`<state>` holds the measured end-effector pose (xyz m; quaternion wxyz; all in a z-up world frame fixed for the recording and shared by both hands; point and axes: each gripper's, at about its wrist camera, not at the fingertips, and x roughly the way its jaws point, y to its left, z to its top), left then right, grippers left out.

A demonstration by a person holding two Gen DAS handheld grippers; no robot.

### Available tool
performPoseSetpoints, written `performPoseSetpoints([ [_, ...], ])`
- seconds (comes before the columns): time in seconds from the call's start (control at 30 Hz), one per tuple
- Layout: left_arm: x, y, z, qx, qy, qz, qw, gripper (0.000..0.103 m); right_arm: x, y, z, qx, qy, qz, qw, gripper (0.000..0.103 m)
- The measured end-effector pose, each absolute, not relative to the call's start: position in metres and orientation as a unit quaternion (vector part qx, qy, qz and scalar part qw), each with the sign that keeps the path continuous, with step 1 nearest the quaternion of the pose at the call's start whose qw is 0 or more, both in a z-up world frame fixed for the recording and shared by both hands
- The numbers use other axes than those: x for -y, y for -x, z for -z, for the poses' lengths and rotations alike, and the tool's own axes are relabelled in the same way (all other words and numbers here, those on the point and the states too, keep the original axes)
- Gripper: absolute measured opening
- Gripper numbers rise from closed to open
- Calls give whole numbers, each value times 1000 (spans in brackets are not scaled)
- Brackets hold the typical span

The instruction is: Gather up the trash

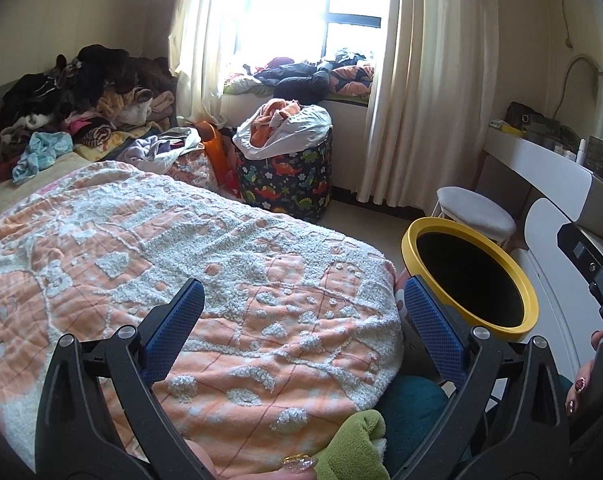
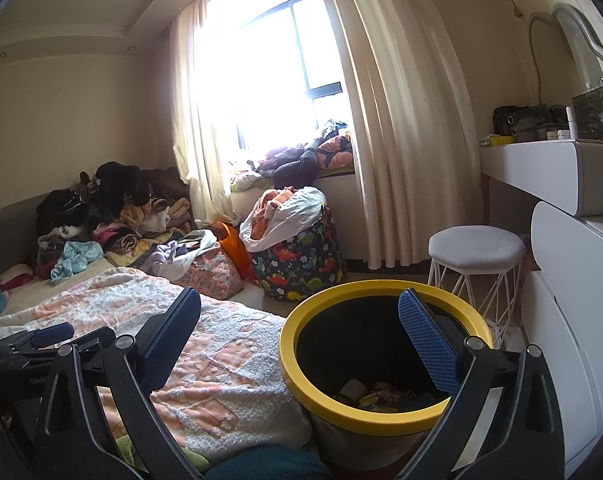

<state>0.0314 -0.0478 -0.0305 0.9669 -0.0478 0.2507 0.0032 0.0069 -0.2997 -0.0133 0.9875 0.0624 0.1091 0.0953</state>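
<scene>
1. Both tools are seen spread wide with nothing held between the blue pads: the left tool [image 1: 303,312] is poised over the orange-and-white blanket [image 1: 221,248] on the bed, and the right tool [image 2: 299,336] is poised at the near rim of the trash bin [image 2: 301,384].
2. Just beside the bed's corner the trash bin is stood on the floor; a yellow ring is seen around a dark interior, and loose scraps of trash [image 2: 375,394], pale, yellow and brownish, are seen lying at its bottom. No loose trash is made out on the blanket.
3. A risk is judged here: with the right tool's pad over the opening, the bin could be knocked or tipped if the rim is caught, since it is light-looking and stands free.
4. A second risk is judged: a green plush item [image 1: 353,444] by the near edge could be taken for trash.
5. Farther off, a white stool [image 2: 475,250] and a dinosaur-print hamper [image 2: 301,264] are seen on the floor.
6. At the back, a pile of clothes [image 1: 81,96] is heaped on the bed, and a white tabletop [image 2: 529,160] is seen by the curtain.
</scene>
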Motion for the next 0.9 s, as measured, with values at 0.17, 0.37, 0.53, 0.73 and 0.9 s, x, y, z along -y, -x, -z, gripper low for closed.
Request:
performPoseSetpoints([
  [0.17,48,-31,30,-250,47,-4,967,92,300,-7,13,-109,-62,-95,988,96],
  [0.37,47,-31,31,-251,47,-3,967,92,301,-7,13,-109,-63,-93,988,96],
  [0.53,47,-31,31,-251,48,-3,967,92,301,-6,13,-109,-63,-93,988,96],
  [0.73,47,-31,31,-250,47,-4,967,92,301,-6,14,-109,-64,-92,988,96],
  [0.9,46,-31,31,-250,48,-3,967,92,301,-7,14,-109,-64,-93,988,96],
])
